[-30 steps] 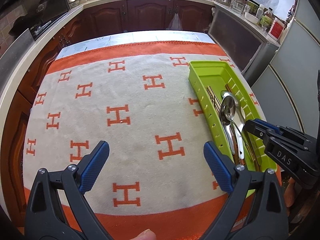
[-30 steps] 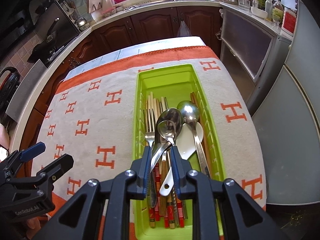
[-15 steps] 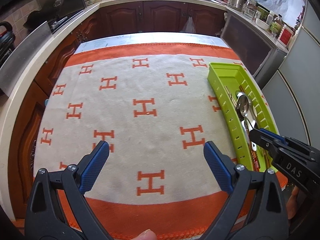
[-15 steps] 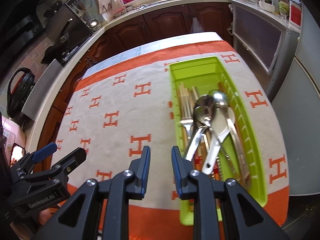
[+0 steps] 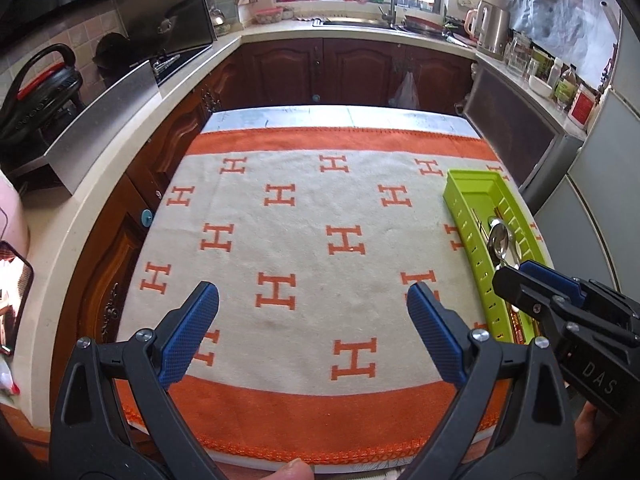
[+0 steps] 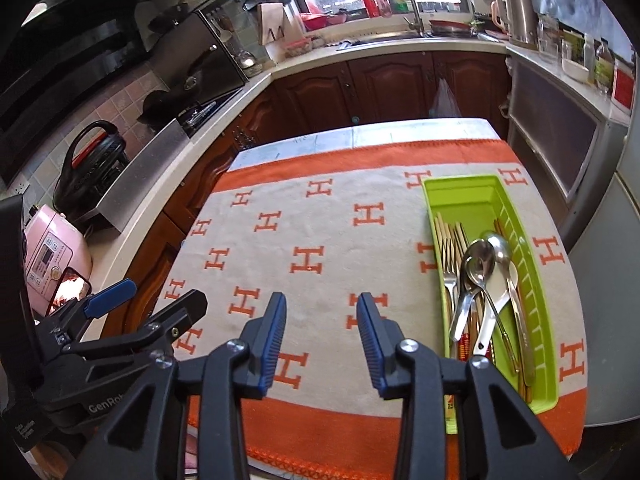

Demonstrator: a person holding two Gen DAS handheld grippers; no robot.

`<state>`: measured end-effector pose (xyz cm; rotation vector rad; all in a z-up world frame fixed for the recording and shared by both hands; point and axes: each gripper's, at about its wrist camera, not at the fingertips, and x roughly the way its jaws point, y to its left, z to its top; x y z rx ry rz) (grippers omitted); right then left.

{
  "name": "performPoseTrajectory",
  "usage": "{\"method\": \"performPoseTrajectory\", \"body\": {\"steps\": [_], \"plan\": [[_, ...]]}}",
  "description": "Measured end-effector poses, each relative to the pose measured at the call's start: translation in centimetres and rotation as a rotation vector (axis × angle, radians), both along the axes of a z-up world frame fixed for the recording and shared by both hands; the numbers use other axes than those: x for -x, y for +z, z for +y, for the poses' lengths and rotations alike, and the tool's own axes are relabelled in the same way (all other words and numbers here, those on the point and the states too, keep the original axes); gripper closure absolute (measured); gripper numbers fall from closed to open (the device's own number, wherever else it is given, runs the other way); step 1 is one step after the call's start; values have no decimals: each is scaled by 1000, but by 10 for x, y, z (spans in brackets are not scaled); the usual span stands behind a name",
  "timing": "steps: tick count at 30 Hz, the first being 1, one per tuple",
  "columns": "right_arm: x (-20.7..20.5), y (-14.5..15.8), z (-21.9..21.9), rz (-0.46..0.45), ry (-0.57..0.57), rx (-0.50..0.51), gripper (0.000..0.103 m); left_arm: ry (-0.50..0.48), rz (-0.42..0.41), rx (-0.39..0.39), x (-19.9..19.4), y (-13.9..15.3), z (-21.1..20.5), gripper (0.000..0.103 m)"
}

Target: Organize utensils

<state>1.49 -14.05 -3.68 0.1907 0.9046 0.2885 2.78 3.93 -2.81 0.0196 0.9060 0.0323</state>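
Tray (image 6: 536, 276) right of right claw (image 6: 321, 336)

The right gripper (image 6: 321, 338), a second ago over the tray (image 6: 538, 284) with jaws nearly shut above the spoons (image 6: 486, 258), is now back over the cloth (image 6: 320, 240) beside the tray's left wall, jaws opening and empty. The left gripper (image 5: 313, 334) is farther from the cloth than before, showing more of the cloth's near edge.

surface: table (image 6: 360, 134) | cover: orange-and-cream cloth (image 6: 320, 240) | on cloth: green tray (image 6: 538, 280)
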Motion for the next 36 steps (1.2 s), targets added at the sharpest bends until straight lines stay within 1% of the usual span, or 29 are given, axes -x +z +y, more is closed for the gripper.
{"method": "performPoseTrajectory", "body": {"steps": [7, 10, 13, 23, 36], "plan": [[8, 15, 15, -41, 12, 16, 65, 18, -32, 19, 13, 14, 12, 9], [11, 18, 19, -48, 16, 17, 65, 31, -44, 32, 16, 18, 18, 9], [12, 17, 22, -45, 15, 12, 65, 44, -55, 27, 19, 21, 22, 9], [15, 19, 32, -64, 16, 22, 65, 56, -63, 10, 19, 23, 26, 9], [11, 20, 34, -56, 14, 12, 65, 61, -57, 9, 12, 21, 30, 9]]}}
